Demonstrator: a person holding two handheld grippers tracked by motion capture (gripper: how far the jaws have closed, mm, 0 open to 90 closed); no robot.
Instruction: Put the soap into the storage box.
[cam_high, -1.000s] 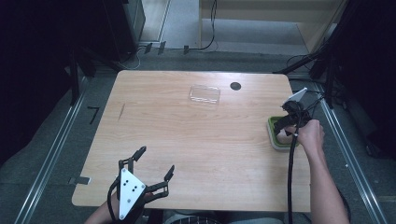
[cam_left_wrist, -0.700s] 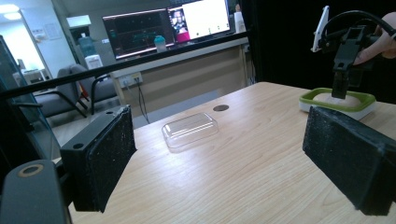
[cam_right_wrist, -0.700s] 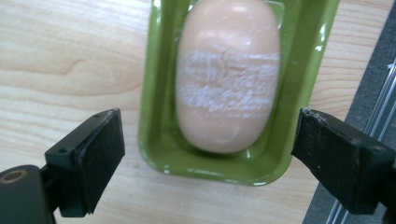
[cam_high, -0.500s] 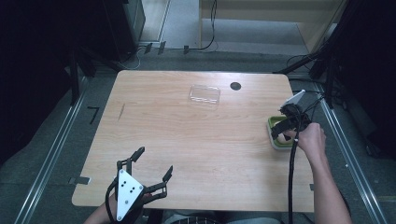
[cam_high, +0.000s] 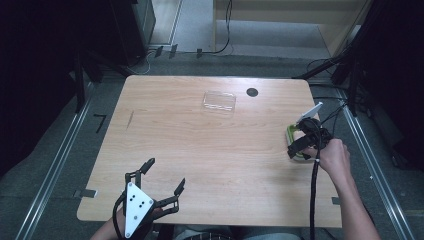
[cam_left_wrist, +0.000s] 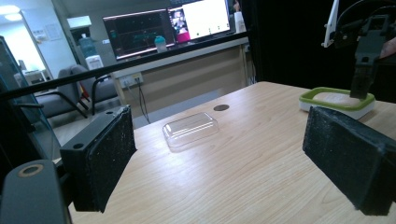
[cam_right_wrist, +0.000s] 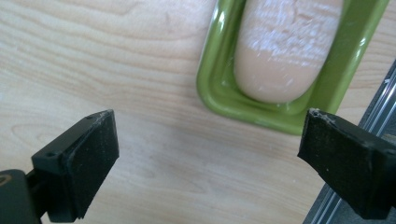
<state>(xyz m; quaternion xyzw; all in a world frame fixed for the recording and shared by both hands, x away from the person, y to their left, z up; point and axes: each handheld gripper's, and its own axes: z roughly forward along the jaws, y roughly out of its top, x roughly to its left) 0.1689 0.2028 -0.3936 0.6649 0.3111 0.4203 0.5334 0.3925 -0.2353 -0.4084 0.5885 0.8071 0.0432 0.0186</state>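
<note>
Right claw (cam_high: 299, 145), jaws apart, has edged nearer over the green tray (cam_right_wrist: 219, 88) at the desk's (cam_high: 210, 150) right edge, suggesting an imminent grasp; left claw (cam_high: 162, 176) stays open, idle.

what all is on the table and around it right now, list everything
clear plastic lid: one, transparent, far middle of the table, lying apart from everything else
green dish: one, green rim over a white base, right edge of the table, holding the bar
pale bar: one, beige with whitish marks, lying inside the green dish
round hole: one, dark, in the tabletop just right of the lid
table: one, light wood
monitors: at least two, lit, on a counter in the background
chairs: grey, beyond the table's far side
left claw: one, black, jaws apart, near left edge
right claw: one, black, jaws apart, above the near end of the dish
</note>
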